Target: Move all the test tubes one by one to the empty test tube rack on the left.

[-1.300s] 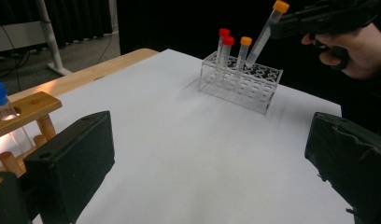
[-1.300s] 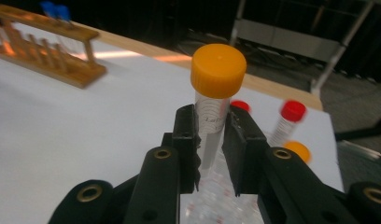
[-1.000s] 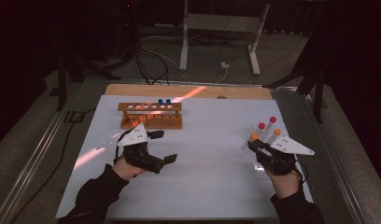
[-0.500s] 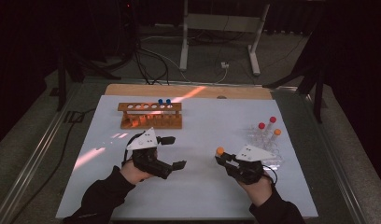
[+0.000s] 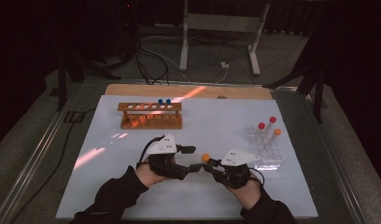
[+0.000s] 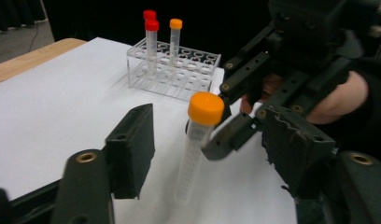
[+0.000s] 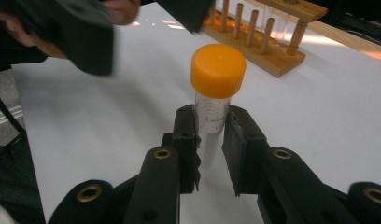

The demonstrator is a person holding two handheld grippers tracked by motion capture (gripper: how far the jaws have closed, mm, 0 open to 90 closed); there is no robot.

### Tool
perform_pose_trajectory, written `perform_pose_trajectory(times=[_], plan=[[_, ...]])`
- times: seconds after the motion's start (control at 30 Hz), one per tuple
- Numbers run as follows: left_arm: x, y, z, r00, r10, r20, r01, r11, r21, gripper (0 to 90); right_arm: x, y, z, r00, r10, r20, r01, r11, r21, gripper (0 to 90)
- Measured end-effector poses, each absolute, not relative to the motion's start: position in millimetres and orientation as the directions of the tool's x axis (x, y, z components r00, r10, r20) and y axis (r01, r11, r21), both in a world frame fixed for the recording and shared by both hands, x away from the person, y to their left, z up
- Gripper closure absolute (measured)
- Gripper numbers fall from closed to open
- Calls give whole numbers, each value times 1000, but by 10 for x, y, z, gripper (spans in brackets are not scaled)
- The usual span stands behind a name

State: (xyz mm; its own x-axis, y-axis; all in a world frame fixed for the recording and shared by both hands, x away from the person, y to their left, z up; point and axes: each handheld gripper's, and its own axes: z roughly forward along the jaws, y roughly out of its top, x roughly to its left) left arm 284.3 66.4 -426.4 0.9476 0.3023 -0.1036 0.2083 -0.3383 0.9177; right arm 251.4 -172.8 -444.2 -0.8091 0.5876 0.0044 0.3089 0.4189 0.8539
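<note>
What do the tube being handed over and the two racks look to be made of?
The orange-capped tube: likely clear plastic, see-through wall with print, matte ribbed cap. The clear rack: glossy transparent plastic, probably acrylic, with the sheet visible through it. The brown rack: apparently wood, with dowel posts and a warm, dull surface.

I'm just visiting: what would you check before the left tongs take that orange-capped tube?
1. Right tongs clamped on the orange-capped tube: ok.
2. Tube upright: ok.
3. Tube between the left tongs' jaws, which have just been closing: ok.
4. Left pads pressing on the tube: not ok, gaps show on both sides.
5. Empty holes in the wooden rack: ok.
6. Cap screwed tight: cannot tell.
</note>
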Motion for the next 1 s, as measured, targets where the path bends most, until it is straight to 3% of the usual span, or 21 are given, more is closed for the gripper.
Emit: perform_pose_trajectory(times=[0.47, 0.67, 1.0], plan=[[2879, 507, -4304, 956, 285, -70, 180, -380, 907, 696, 2506, -1676, -4453, -819, 573, 9, 311, 430, 848, 747], [2892, 525, -4267, 955, 293, -53, 165, -372, 913, 714, 2510, -1694, -4444, -817, 576, 23, 311, 407, 859, 728], [3060, 793, -4042, 929, 368, -39, 172, -338, 925, 716, 2522, -1776, -4420, -794, 606, 45, 308, 338, 889, 352]])
